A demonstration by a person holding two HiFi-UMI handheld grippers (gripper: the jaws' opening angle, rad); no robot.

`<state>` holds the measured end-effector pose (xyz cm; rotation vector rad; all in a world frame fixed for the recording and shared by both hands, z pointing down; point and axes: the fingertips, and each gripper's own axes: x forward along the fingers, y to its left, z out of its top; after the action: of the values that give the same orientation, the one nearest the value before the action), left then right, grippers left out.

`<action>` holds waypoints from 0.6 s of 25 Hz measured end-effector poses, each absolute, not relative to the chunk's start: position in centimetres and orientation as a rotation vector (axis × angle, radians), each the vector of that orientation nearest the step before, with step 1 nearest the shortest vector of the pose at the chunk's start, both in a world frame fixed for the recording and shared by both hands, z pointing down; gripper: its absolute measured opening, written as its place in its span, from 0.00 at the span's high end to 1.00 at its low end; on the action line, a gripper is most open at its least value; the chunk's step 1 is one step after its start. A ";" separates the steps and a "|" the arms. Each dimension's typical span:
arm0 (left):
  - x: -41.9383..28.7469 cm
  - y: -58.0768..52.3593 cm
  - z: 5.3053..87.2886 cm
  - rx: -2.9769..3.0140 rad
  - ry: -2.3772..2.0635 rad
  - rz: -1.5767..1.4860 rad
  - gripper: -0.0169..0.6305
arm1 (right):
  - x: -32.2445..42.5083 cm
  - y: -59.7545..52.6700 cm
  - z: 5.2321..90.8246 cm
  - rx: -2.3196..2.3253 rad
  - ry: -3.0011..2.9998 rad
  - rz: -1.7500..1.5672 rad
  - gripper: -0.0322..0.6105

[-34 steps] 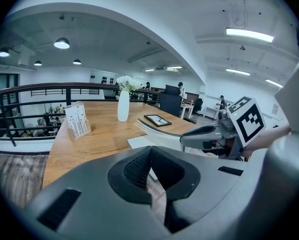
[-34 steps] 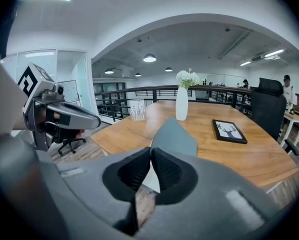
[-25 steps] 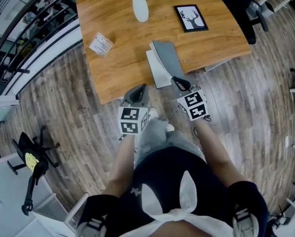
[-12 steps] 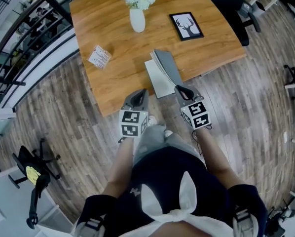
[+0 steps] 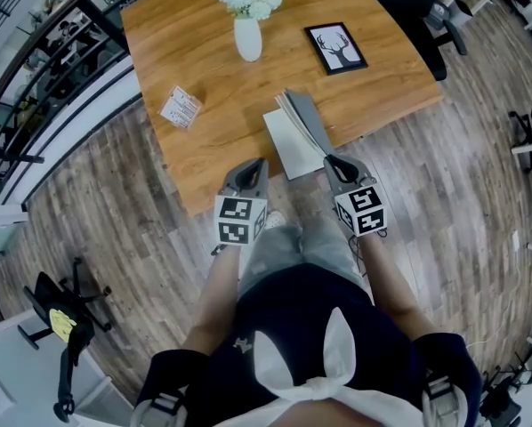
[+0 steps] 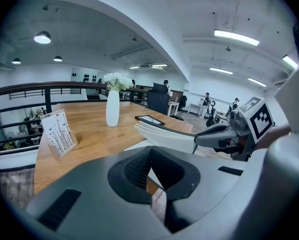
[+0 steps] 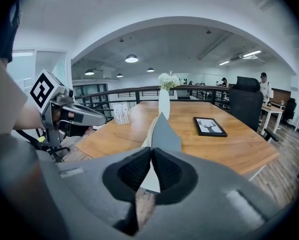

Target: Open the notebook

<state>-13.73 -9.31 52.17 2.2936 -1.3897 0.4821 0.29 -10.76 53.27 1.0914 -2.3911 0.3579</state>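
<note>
1. The left gripper (image 5: pixel 251 165), lower centre-left, has its jaws together on nothing, beside the notebook's near-left corner.
2. The notebook (image 5: pixel 288 140) lies mid-frame at the table's (image 5: pixel 204 87) lower edge, long axis running up-frame.
3. The right gripper (image 5: pixel 331 159) is nearer: it is pinched narrow on the raised grey cover's near corner, with the pages up-left of it.

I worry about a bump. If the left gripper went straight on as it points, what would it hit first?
Probably the wooden table near its front edge, right beside the open white page of the notebook. Depth is unclear, so it could be that page.
</note>
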 end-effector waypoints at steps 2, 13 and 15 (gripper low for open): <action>-14.0 -9.3 52.3 2.290 -1.394 0.487 0.95 | 0.6 -10.8 53.2 1.109 -2.390 0.368 0.92; -12.0 -10.5 51.7 2.236 -1.451 0.470 0.95 | 4.0 -11.9 52.5 1.132 -2.387 0.446 0.92; -11.4 -10.8 51.6 2.226 -1.458 0.464 0.95 | 4.6 -12.2 52.4 1.122 -2.388 0.452 0.92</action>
<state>-11.43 -10.81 51.61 2.2256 -1.4584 0.4638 4.57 -12.18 52.42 1.1221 -2.3880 0.4524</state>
